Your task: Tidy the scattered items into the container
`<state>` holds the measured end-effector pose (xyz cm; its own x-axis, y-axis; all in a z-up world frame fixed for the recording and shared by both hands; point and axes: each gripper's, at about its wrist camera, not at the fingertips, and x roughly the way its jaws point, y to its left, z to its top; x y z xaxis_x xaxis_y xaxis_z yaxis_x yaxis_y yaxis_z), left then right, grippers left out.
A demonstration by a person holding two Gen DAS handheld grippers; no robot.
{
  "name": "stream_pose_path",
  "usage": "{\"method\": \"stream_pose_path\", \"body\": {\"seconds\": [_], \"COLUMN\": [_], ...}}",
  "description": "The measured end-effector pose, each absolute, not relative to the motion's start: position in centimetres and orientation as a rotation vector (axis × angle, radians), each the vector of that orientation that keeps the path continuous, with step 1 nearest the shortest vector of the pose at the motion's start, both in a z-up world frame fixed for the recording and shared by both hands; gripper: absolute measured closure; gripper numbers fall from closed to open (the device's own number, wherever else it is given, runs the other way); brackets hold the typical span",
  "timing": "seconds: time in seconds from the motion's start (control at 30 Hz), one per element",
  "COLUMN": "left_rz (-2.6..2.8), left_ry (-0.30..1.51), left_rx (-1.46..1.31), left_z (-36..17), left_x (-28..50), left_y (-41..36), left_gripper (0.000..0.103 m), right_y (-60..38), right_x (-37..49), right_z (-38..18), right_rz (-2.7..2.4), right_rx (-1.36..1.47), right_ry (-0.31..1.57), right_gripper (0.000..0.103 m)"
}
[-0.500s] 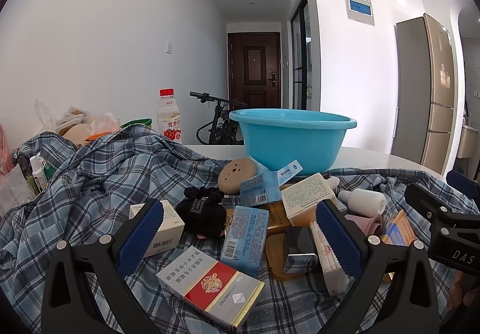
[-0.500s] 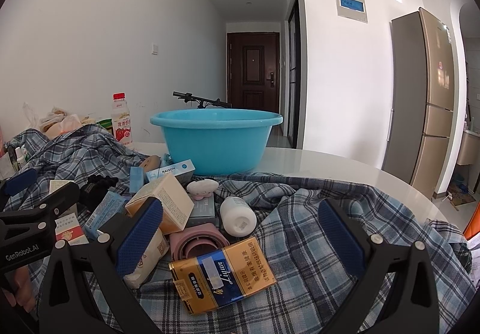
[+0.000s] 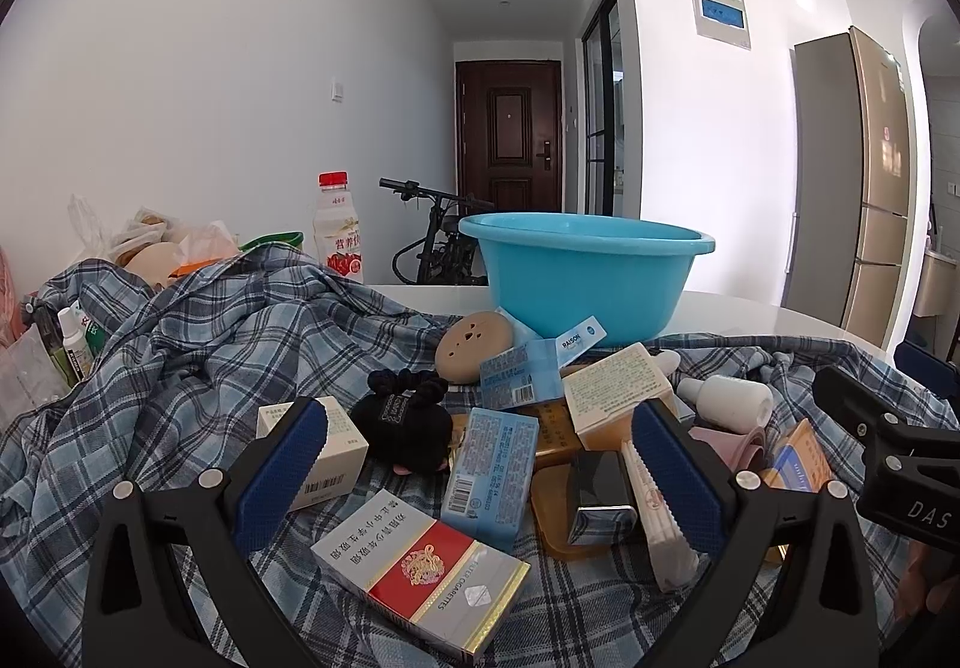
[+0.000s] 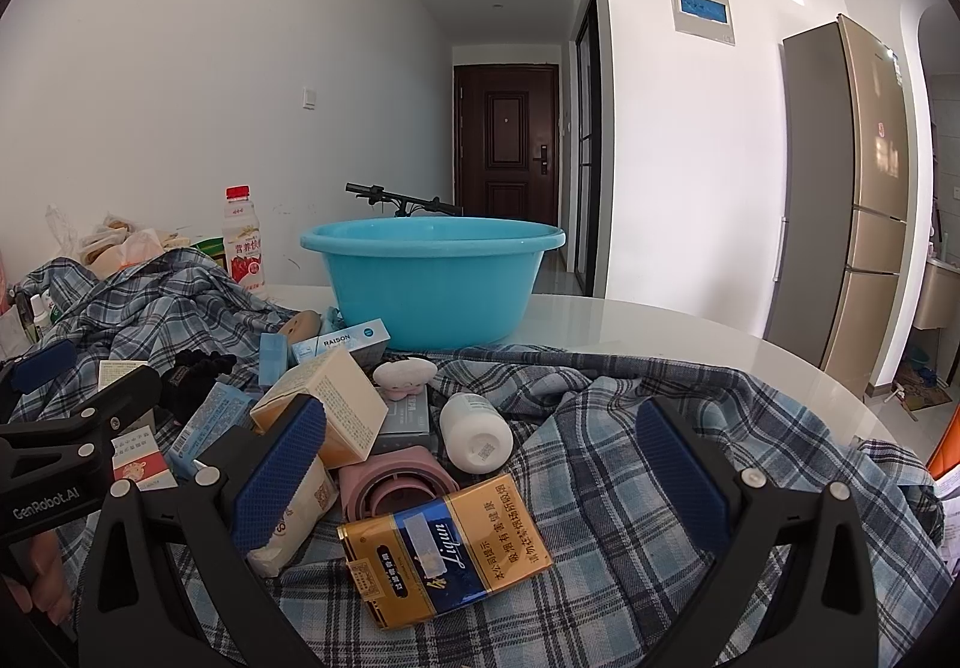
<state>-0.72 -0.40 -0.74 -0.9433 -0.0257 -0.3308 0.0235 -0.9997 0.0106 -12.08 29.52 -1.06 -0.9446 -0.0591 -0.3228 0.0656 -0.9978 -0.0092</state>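
A blue plastic basin (image 3: 585, 272) (image 4: 432, 281) stands at the back of the table. Scattered items lie on a plaid cloth (image 3: 198, 356) (image 4: 630, 464) in front of it. My left gripper (image 3: 480, 464) is open and empty above a red-and-white cigarette box (image 3: 420, 572), a light blue box (image 3: 492, 470) and a black hair tie (image 3: 405, 422). My right gripper (image 4: 480, 470) is open and empty above a gold cigarette box (image 4: 444, 548), a pink cup (image 4: 393, 482) and a white bottle (image 4: 477, 431).
A drink bottle (image 3: 339, 236) and bags (image 3: 162, 248) stand at the back left. A beige box (image 4: 324, 404), a RAISON box (image 4: 342, 341) and a round tan disc (image 3: 474, 338) lie near the basin. The white table edge (image 4: 750, 356) curves right. A fridge (image 4: 852, 188) stands beyond.
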Motion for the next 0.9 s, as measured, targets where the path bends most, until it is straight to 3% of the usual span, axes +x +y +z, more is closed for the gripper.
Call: {"method": "stream_pose_path", "body": {"seconds": [0.9], "left_rz": [-3.073], "left_ry": [-0.006], "left_rx": [0.529], "left_z": [-1.03], "left_x": [-0.59], "left_y": [-0.40], "left_gripper": [0.000], "right_y": [29.74], "right_x": [-12.63], "right_z": [-1.23], "right_rz": [-3.025], "right_rx": [0.556], "right_ry": [0.015], "right_gripper": [0.000]}}
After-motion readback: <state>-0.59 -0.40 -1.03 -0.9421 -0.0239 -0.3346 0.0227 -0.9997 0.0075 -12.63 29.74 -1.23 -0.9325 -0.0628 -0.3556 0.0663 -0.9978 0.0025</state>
